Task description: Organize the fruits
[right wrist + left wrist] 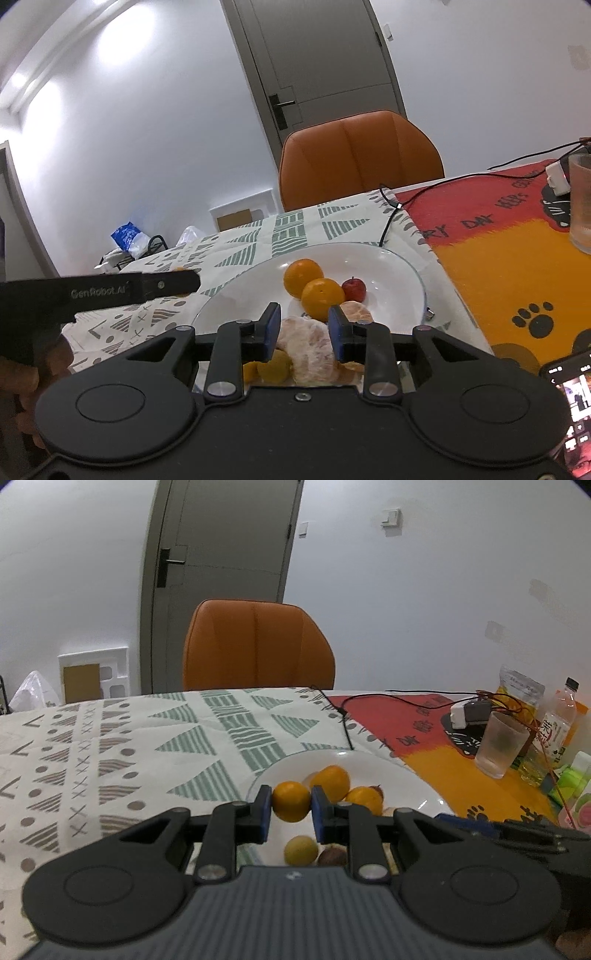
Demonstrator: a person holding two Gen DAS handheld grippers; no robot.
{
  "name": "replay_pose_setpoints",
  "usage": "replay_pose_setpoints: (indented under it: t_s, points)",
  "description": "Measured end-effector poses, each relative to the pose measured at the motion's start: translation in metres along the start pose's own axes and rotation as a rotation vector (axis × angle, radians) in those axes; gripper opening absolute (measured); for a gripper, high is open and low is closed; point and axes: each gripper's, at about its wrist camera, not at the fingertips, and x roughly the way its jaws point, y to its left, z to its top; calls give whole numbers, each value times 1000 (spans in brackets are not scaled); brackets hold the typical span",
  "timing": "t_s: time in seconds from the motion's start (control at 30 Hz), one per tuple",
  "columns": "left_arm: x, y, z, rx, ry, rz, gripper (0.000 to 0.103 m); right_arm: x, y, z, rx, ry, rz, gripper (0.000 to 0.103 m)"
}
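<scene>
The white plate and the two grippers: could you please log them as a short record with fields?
left gripper: shut on an orange, held above the white plate
right gripper: open, fingers either side of a peeled citrus piece
on plate: two oranges, one small red fruit
nearby: frosted cup, orange chair

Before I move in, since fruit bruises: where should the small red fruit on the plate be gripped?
Grip the small red fruit across its round middle, coming from above. An orange crowds its left side, so set the right tool fingers front and back, where the white plate looks bare.
</scene>
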Motion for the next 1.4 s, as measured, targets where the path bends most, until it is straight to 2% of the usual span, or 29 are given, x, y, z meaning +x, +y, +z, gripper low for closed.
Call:
replay_pose_setpoints:
  t_s: [0.23,0.33,0.4,0.5,0.77,0.97,1.13,1.4]
  points:
    - [3,-5,4,-13,5,32,27,-2,-2,-1,10,-3,4,32]
    - [0,-2,2,-25,9,40,45,-2,-2,-1,13,-2,7,34]
    - [-5,1,1,-32,2,50,61,-2,-1,-2,18,-1,9,35]
    - [-13,6,0,-38,-8,68,77,-3,0,-2,25,-5,7,39]
    - [-34,25,-6,-90,-10,106,94,-8,17,-1,1,-19,23,71]
    - [-56,40,-13,-120,-26,134,95,-13,31,-3,-18,-25,29,86]
    - [-79,51,-20,-144,-82,144,95,-16,44,-4,-38,-25,42,91]
    - [-109,64,-30,-170,-109,159,94,-25,67,-8,-80,-29,62,94]
